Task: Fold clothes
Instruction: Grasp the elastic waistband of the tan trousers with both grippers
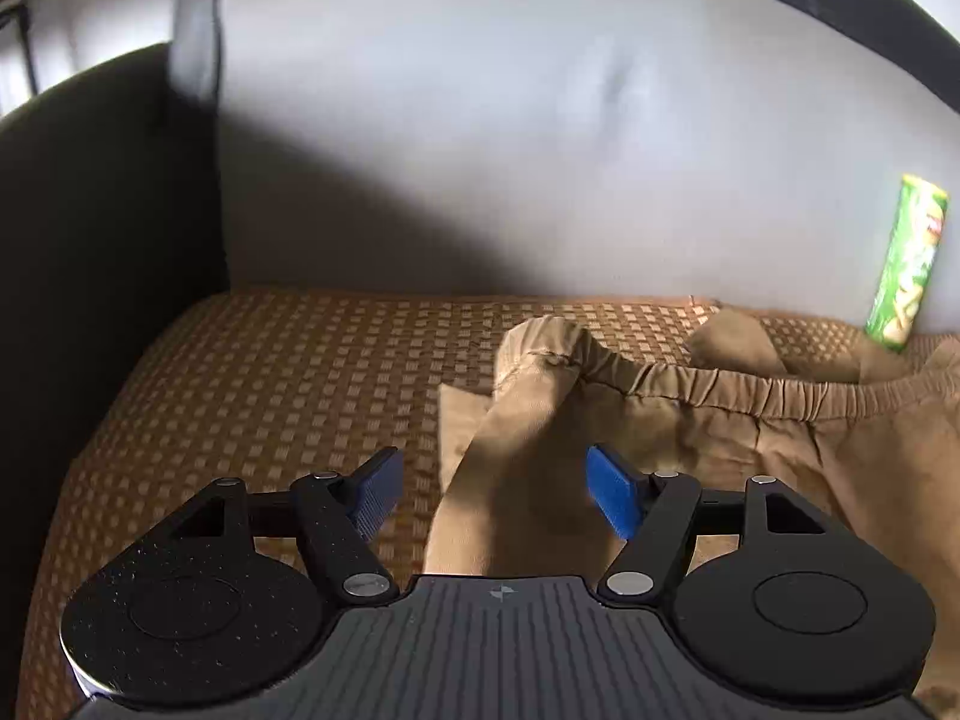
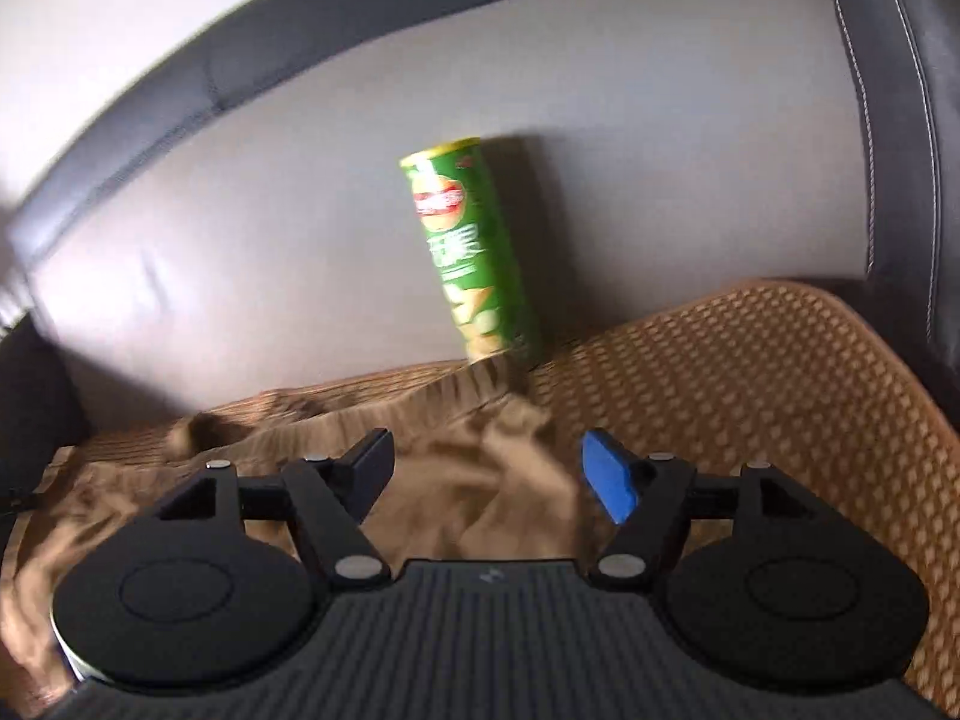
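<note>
Between the blue pads of our left gripper [image 1: 489, 489], which stand wide apart with nothing pinched: one folded-over flap of the tan trousers [image 1: 690, 438], rising toward the gathered waistband [image 1: 750, 393]. The cloth lies in the gap, yet neither pad presses on it.

Between the pads of our right gripper [image 2: 486, 471], likewise spread wide and holding nothing: the same trousers [image 2: 450, 480], rumpled and blurred, spreading off past the left finger.

Beyond both sets of fingers: the waistband running across, lying near the foot of the grey sofa back [image 1: 480, 150].

Beyond the right gripper's fingers, a little right of centre: a green crisp tube [image 2: 474, 252], upright and leaning slightly, its base just behind the waistband edge.

Under and to either side of the fingers: a woven brown seat mat [image 1: 270, 390], which carries the garment.

Progress, as we judge it: one side appears to be turned over onto the body of the trousers, and both grippers look let go. The cloth is wrinkled and not yet a compact bundle; we would expect smoothing and at least one further fold to remain. How the legs lie we cannot tell, since they fall outside both views.
</note>
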`<control>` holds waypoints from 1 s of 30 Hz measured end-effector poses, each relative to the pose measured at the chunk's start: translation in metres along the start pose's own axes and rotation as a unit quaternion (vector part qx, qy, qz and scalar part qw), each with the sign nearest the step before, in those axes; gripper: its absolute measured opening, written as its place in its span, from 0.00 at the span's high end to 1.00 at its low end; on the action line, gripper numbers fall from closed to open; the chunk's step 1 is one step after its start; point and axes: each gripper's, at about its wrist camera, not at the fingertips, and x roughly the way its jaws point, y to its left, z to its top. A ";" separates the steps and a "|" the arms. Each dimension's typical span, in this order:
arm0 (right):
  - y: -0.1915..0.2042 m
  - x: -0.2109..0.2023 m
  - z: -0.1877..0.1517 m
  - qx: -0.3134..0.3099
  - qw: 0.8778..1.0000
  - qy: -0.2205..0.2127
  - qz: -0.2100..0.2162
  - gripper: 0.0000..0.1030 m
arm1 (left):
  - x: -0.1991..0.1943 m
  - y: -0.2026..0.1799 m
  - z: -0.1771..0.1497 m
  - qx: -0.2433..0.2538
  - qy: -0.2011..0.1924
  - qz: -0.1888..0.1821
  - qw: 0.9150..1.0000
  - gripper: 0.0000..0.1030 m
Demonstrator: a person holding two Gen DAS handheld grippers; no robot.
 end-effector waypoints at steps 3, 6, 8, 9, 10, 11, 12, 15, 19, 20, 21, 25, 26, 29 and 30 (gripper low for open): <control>0.012 0.026 0.001 0.000 1.000 0.015 0.001 0.26 | 0.015 -0.002 0.002 0.014 0.004 -0.027 1.000 0.19; 0.014 0.042 -0.001 0.011 0.999 0.028 0.032 0.24 | 0.030 -0.005 0.004 0.020 0.016 -0.012 1.000 0.16; 0.019 0.047 -0.001 0.015 0.999 0.028 0.036 0.22 | 0.039 -0.006 0.007 0.008 0.018 -0.016 1.000 0.16; 0.023 0.051 -0.001 0.011 0.999 0.032 0.033 0.22 | 0.041 -0.007 0.010 -0.001 0.015 -0.019 1.000 0.17; 0.026 0.055 -0.001 0.005 0.999 0.038 0.030 0.22 | 0.044 -0.009 0.011 -0.009 0.016 -0.020 1.000 0.21; 0.029 0.058 -0.001 0.002 0.999 0.046 0.029 0.23 | 0.047 -0.010 0.013 -0.018 0.017 -0.020 0.999 0.54; 0.031 0.059 -0.001 0.001 0.998 0.054 0.028 0.39 | 0.049 -0.012 0.015 -0.026 0.019 -0.021 0.999 0.72; 0.034 0.052 0.002 0.007 0.998 0.060 0.031 0.94 | 0.036 -0.014 0.015 -0.036 -0.006 -0.019 0.999 0.83; 0.038 0.014 0.026 0.012 0.997 -0.008 0.074 0.95 | 0.021 -0.005 0.024 -0.050 -0.038 -0.005 0.998 0.92; 0.038 0.006 0.035 0.020 0.996 -0.024 0.086 0.96 | 0.023 -0.001 0.029 -0.063 -0.045 0.001 0.997 0.95; 0.041 0.004 0.042 0.016 0.995 -0.034 0.090 0.96 | 0.025 0.003 0.034 -0.076 -0.051 0.006 0.996 0.95; 0.054 0.035 0.054 -0.007 0.997 -0.034 0.062 0.96 | 0.060 0.003 0.038 -0.071 -0.025 0.030 0.997 0.94; 0.055 0.051 0.049 -0.008 0.999 -0.022 0.049 0.96 | 0.071 0.000 0.036 -0.061 -0.017 0.040 0.997 0.94; 0.053 0.105 0.025 -0.010 1.000 0.025 0.002 0.95 | 0.099 -0.003 0.025 -0.042 0.003 0.066 0.997 0.89; 0.053 0.122 0.015 -0.014 0.999 0.046 -0.014 0.92 | 0.106 -0.003 0.021 -0.036 0.009 0.075 0.996 0.86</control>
